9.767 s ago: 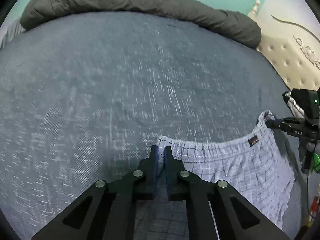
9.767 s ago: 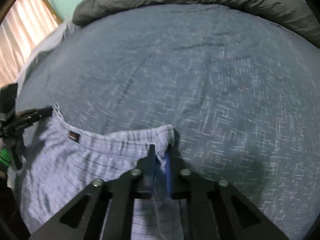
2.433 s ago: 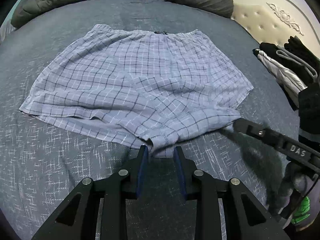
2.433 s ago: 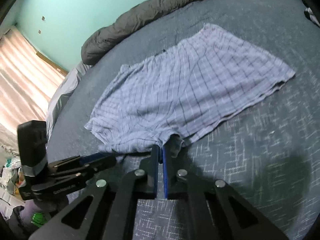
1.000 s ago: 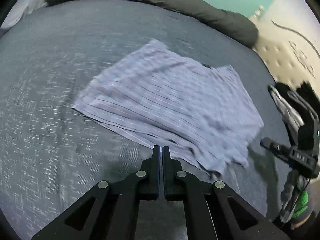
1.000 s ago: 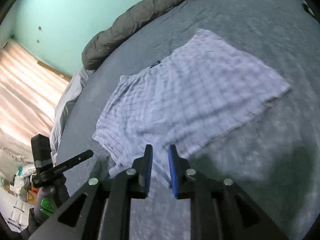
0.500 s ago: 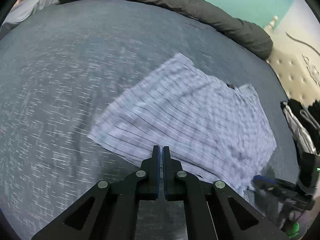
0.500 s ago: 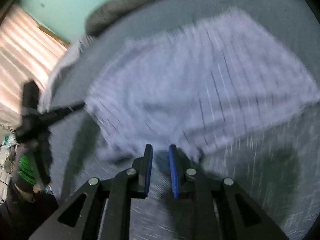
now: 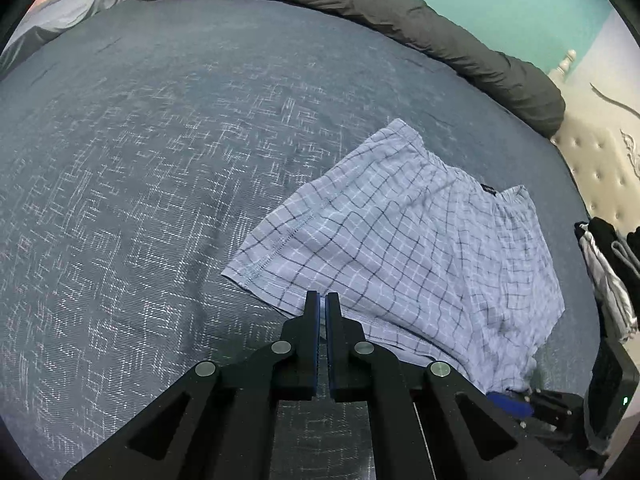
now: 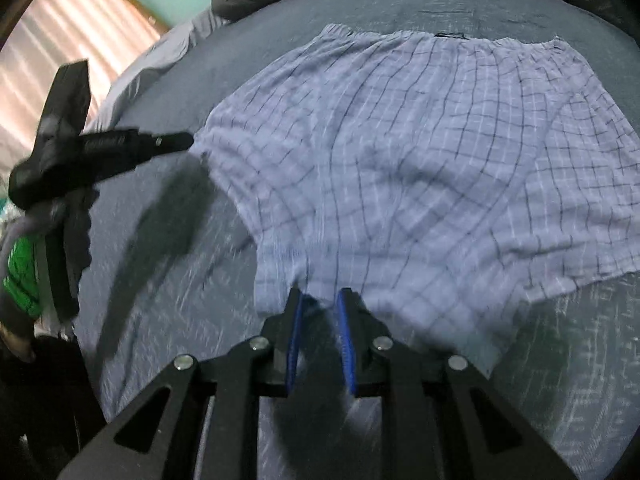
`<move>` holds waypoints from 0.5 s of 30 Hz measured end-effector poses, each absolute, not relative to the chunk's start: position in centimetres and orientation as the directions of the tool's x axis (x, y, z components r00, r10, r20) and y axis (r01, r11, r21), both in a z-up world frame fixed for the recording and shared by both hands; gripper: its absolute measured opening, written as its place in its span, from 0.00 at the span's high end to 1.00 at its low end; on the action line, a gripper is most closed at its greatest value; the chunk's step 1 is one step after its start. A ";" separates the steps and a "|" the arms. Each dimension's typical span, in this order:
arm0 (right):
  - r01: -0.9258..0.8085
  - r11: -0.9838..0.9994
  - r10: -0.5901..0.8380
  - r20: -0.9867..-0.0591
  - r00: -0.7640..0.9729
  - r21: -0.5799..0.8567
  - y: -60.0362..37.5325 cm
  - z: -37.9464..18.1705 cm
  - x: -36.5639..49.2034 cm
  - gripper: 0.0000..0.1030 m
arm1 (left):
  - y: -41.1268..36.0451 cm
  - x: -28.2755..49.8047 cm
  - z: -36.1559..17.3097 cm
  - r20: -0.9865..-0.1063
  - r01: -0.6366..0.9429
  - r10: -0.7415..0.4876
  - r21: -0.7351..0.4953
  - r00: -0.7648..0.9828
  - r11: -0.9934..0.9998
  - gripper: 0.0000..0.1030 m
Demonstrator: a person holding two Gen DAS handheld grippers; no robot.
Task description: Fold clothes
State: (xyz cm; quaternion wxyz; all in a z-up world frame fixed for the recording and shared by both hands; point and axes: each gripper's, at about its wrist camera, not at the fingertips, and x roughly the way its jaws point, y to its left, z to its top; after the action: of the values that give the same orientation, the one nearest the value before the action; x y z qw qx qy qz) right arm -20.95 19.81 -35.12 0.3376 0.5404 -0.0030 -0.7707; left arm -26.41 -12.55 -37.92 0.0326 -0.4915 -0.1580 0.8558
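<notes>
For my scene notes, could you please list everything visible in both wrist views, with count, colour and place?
Checked shorts: one, pale blue with dark checks, spread flat on the bed, waistband on the far side.
Bed cover: one, dark blue-grey with pale flecks, under the shorts.
Duvet: one, dark grey, rolled along the far edge of the bed.
Headboard: one, cream, tufted, at the right of the left wrist view.
Pile of clothes: one, black, white and grey, beside the headboard.
Curtain: one, pinkish, upper left of the right wrist view.
Left gripper: one, black, shut, at the near hem of the shorts.
Right gripper: one, black with blue pads, jaws apart at the hem.
</notes>
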 end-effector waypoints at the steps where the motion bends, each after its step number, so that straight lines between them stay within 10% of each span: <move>1: 0.514 -0.772 -0.526 -0.830 -0.185 0.374 20.0 -35.0 -20.9 0.84 | -12.5 -26.4 -37.9 -0.831 0.097 0.212 -0.302 -0.514 -0.948 0.98; 15: 0.527 -0.765 -0.537 -0.819 -0.203 0.371 18.8 -34.5 -20.7 0.84 | -13.5 -28.5 -37.6 -0.824 0.121 0.176 -0.283 -0.539 -0.951 0.91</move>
State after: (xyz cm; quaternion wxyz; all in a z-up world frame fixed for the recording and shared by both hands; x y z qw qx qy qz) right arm -20.71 18.75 -34.50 0.3431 0.5300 -0.0050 -0.7754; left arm -28.48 -13.50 -37.57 0.0159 -0.4800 -0.1551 0.8633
